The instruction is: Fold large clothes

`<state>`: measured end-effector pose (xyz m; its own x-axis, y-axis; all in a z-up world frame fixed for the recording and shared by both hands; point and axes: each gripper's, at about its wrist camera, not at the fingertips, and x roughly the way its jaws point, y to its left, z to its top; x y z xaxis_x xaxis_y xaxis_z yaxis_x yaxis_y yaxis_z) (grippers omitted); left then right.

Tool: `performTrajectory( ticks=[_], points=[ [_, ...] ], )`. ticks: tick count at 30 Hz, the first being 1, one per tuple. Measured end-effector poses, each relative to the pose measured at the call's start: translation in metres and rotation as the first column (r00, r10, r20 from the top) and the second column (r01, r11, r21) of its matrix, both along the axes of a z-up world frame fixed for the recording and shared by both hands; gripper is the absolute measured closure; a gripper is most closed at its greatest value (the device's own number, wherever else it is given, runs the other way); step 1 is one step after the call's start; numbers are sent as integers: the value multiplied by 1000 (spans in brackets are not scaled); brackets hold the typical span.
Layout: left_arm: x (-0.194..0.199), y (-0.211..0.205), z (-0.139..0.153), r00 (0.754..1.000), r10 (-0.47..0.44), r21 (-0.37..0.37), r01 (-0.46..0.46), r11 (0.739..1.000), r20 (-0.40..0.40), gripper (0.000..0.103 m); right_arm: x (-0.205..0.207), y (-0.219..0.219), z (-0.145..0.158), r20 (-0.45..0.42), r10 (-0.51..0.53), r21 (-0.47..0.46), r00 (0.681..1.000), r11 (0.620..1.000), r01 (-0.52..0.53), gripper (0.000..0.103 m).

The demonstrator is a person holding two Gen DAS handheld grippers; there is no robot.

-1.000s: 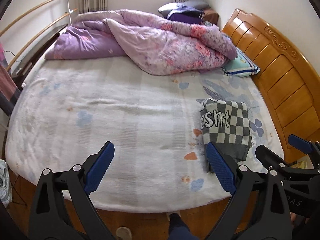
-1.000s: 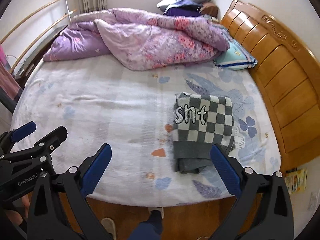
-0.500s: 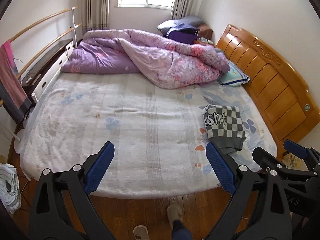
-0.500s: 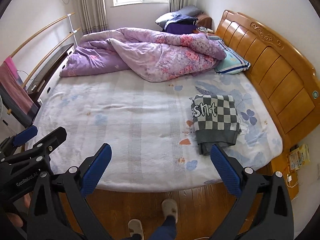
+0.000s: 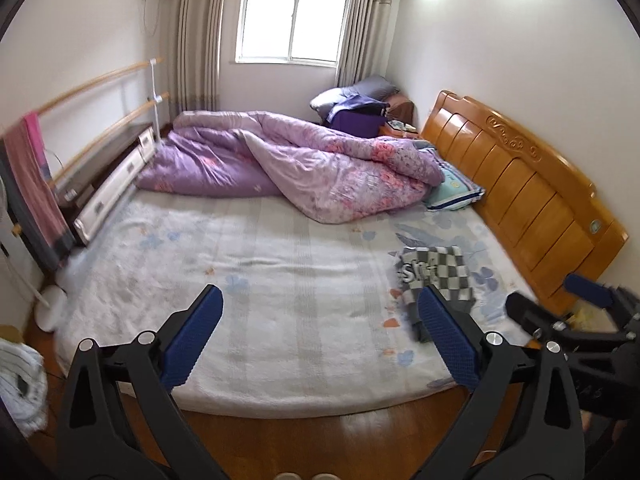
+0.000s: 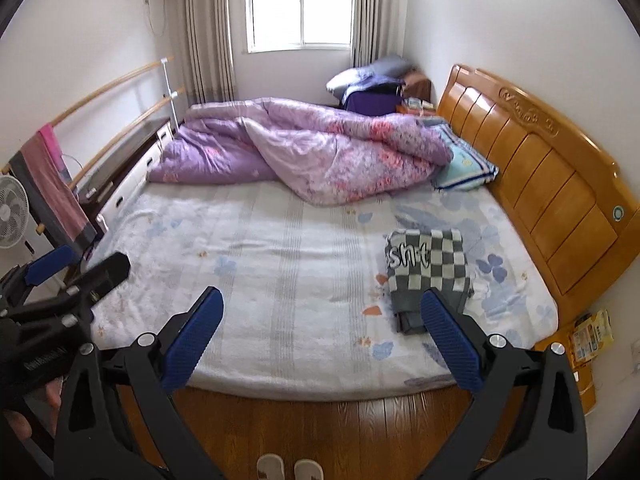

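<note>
Big wooden bed [image 6: 532, 184] with a pale floral sheet, a few things lying on it.

The sheet [image 6: 288, 264] is white-ish with blue flower prints and covers the whole mattress. A folded grey-and-white checkered garment [image 6: 430, 268] with lettering on it lies flat on the headboard side, near the front edge. At the far end a crumpled purple floral quilt [image 6: 320, 156] is heaped across the bed, and a light blue striped pillow [image 6: 466, 166] lies just beside it against the headboard, partly tucked under the quilt's edge. The bed stands on a brown wooden floor [image 6: 340, 428].
</note>
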<state>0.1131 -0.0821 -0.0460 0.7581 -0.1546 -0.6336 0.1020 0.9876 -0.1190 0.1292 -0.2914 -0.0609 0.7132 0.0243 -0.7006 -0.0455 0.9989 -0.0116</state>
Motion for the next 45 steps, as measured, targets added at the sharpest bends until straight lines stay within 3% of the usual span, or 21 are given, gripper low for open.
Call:
performTrajectory(
  ticks=[4,21,45],
  points=[
    [-19,-12,15,997,55,61,-58,996,54,5,-11,-2,8,22,22,-10,1000,1000,-22,8],
    [-56,-21,53,981,56,69,-70,995,186,5,-45,-17,40,140,29,-28,990,999,-25,8],
    [-63,-15,63,979,34,71,-50,996,202,5,-61,-23,45,152,7,-16,988,1000,-5,8]
  ],
)
